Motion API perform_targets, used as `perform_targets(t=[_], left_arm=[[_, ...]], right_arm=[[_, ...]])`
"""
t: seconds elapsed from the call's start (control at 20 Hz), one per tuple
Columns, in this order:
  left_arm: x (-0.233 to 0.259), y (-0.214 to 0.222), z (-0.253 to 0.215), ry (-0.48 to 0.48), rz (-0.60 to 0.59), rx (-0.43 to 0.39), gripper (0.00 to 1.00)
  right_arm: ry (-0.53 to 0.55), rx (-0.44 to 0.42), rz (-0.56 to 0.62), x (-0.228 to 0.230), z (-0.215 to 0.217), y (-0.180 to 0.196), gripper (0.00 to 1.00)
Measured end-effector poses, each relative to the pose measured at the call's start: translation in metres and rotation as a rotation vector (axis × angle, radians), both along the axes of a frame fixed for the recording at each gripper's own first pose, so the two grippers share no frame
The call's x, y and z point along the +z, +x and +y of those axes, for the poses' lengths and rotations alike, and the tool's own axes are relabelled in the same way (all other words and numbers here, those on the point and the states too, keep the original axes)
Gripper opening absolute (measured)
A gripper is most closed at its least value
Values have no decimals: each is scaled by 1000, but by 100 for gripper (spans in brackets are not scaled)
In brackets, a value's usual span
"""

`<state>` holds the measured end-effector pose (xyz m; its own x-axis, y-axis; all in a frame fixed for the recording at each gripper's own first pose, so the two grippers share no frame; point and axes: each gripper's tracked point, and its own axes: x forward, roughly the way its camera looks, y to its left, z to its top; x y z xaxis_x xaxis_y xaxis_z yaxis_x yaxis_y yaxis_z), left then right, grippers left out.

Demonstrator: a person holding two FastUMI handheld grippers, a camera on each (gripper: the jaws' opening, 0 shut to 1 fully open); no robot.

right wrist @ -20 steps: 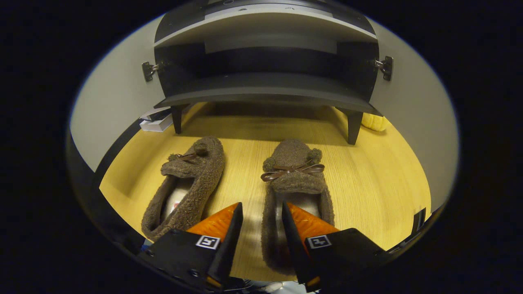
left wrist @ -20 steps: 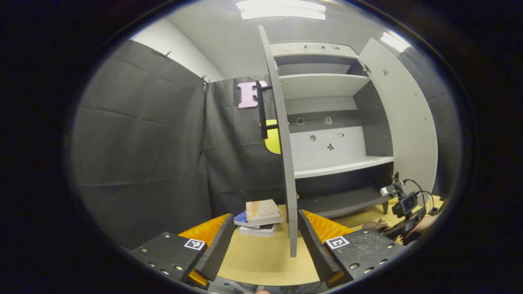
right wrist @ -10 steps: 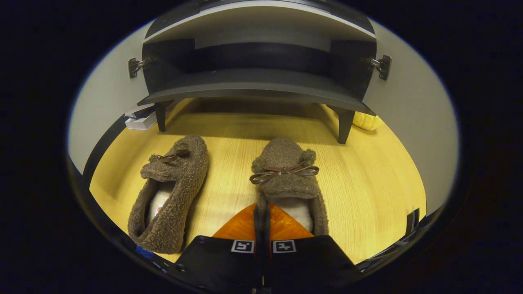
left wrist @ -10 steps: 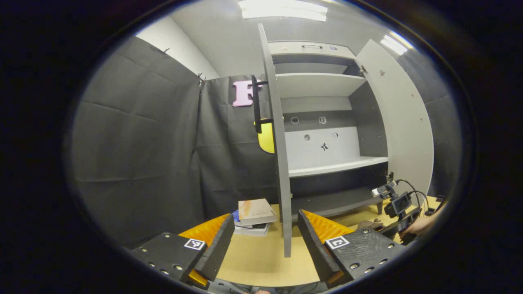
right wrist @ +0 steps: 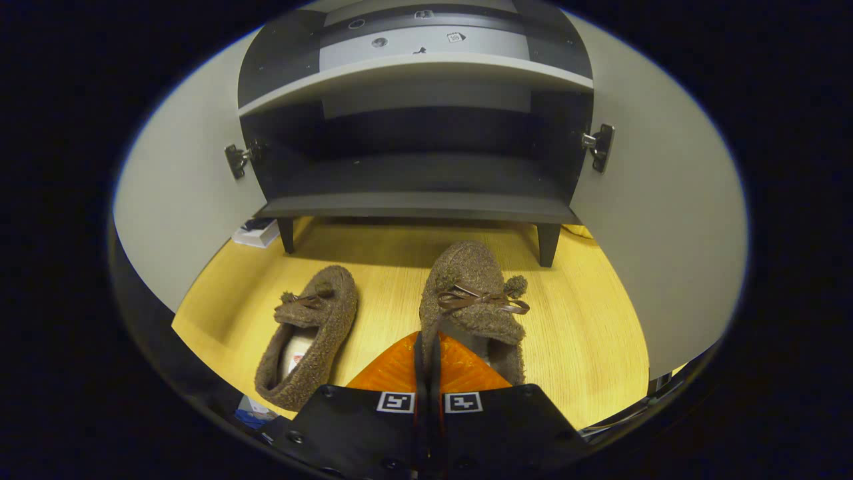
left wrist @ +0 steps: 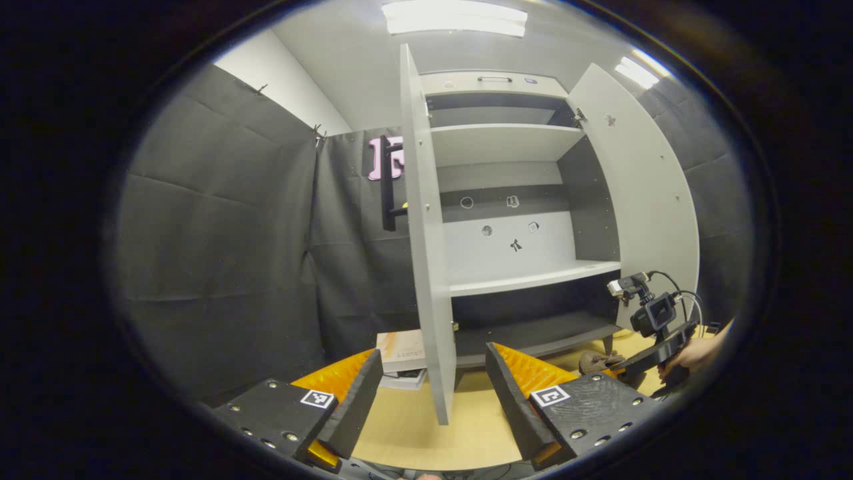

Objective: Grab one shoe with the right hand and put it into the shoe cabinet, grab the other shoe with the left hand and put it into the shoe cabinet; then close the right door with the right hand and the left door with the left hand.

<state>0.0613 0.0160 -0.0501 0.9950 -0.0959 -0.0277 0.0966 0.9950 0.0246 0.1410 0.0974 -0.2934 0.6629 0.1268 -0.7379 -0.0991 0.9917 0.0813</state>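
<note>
A: anything lying around besides the main stuff?

B: yeah, a small stack of books point(left wrist: 402, 353) on the wooden table point(left wrist: 400, 433) by the black cloth wall point(left wrist: 220, 233). There's a yellow thing point(right wrist: 578, 230) too, mostly hidden, and ceiling lights point(left wrist: 454, 17) overhead.

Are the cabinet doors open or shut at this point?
Open. In the left gripper view the left door and right door both swing outward, baring the shelves.

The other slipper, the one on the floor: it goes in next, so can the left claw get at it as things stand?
Probably not directly. The open left claw points at the left door's edge, and the slipper lies beyond that door, so the claw would have to swing around it.
</note>
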Motion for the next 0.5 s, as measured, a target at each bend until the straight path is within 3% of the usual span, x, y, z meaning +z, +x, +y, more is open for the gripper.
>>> perform_targets(t=[0.5], left_arm=[[21, 16, -63, -6, -39, -65, 98]], right_arm=[[53, 68, -195, 114, -15, 22, 3]])
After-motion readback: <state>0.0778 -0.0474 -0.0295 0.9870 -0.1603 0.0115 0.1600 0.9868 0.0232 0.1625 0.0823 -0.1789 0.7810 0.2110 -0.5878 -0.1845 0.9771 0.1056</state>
